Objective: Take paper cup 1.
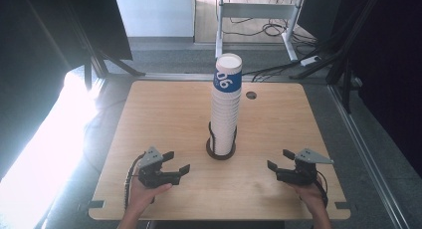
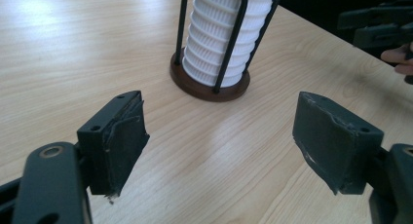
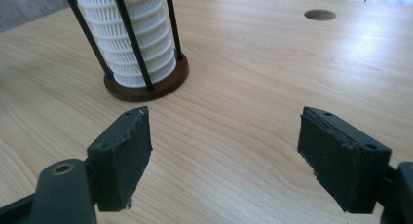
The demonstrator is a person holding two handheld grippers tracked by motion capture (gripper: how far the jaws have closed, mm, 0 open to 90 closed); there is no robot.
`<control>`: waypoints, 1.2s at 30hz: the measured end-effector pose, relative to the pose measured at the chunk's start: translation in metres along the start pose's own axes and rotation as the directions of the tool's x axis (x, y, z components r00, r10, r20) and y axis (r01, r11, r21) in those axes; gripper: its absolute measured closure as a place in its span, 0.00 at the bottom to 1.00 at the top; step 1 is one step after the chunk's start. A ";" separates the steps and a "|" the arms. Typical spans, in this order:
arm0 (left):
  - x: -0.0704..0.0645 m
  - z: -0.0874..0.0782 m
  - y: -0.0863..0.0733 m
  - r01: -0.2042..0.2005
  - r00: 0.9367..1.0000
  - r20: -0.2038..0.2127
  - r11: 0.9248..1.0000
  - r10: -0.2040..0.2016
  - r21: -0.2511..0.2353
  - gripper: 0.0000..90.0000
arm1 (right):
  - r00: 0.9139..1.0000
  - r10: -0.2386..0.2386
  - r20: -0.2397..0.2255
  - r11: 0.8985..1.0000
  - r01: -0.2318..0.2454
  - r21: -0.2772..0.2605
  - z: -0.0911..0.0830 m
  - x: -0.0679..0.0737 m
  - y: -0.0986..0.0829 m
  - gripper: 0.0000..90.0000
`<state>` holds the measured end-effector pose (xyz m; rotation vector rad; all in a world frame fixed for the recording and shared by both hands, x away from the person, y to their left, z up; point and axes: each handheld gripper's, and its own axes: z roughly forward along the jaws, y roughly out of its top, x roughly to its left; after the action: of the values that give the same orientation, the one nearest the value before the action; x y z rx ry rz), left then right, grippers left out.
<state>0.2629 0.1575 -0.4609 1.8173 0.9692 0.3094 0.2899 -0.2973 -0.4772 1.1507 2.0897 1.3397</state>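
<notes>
- Cups: tall white cup stack stood upright in a wire holder with a round dark wooden base, mid-worktop, slightly toward the near edge. Top cup carried a blue band with white digits.
- Left gripper sat near-left of the holder, held in the person's left hand, jaws wide apart, nothing between them. Well apart from the stack.
- Left gripper view: same holder base sat ahead between the spread jaws, black rods running up around the ribbed cup rims.
- Right gripper sat near-right of the holder, in the right hand, jaws also wide apart and empty.
- Right gripper view: holder was far-left of the jaws; round cable hole in the worktop lay farther off.
- Both grippers hovered low over bare wood, roughly mirrored either side of the stack.
</notes>
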 end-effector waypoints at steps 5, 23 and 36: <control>-0.001 0.000 0.001 -0.015 1.000 -0.006 1.000 0.015 0.001 0.22 | 1.000 -0.008 -0.018 1.000 0.008 -0.006 -0.006 0.000 0.002 0.23; 0.007 -0.013 0.000 -0.019 1.000 -0.009 0.999 0.019 -0.027 0.22 | 1.000 -0.003 -0.006 0.999 0.003 -0.051 -0.006 -0.006 0.010 0.24; -0.015 0.002 0.034 -0.080 0.997 0.014 0.994 0.081 -0.070 0.19 | 0.999 -0.041 -0.019 0.997 0.040 -0.073 -0.012 0.000 0.011 0.26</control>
<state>0.2706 0.1391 -0.4291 1.7959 0.8645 0.3720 0.2859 -0.3014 -0.4618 1.0633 2.0495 1.4029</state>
